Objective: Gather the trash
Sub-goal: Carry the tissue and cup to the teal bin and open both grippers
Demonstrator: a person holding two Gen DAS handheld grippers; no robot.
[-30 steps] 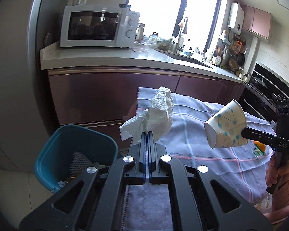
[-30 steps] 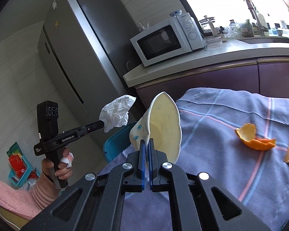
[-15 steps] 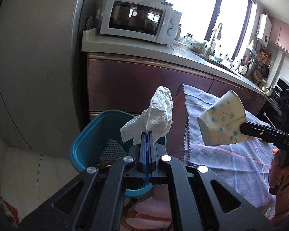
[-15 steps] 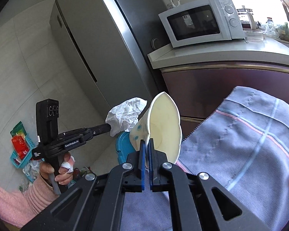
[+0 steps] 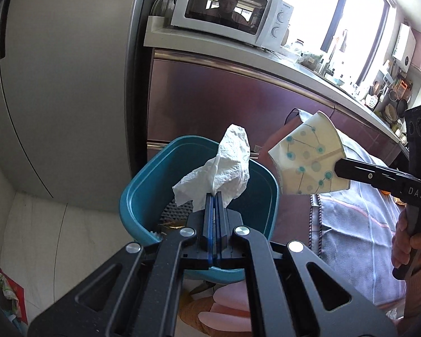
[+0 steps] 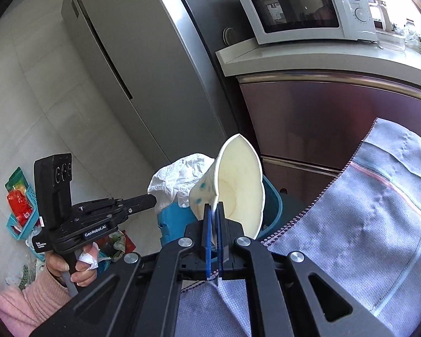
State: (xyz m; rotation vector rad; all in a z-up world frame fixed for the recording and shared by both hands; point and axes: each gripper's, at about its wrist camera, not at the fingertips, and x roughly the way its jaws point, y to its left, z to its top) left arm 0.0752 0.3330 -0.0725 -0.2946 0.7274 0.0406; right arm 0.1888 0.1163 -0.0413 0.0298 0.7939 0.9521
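We have both pieces of trash in hand and the move ahead turns on how each sits over the teal bin (image 5: 143, 193). Our left gripper (image 5: 214, 196) is clamped fully together on the crumpled tissue (image 5: 224, 168), which stands up from the fingertips, and in the left wrist view the tissue hangs directly above the bin's open mouth, with the dark litter already in the bin showing just below it. Our right gripper (image 6: 213, 207) is likewise pinched tight, on the wall of the squashed paper cup (image 6: 238, 185), whose mouth faces back toward the camera. Seen from the left wrist view, the cup (image 5: 308, 163) sits beside the bin's right rim, over the edge where the striped cloth (image 6: 365, 224) drapes off the worktop, so it looks to us not quite over the opening yet. The left hand is therefore the nearer one: we judge the tissue could fall in from where it is, while the cup seems to need carrying further across toward the bin's middle first, or it may catch the rim or land on the cloth.
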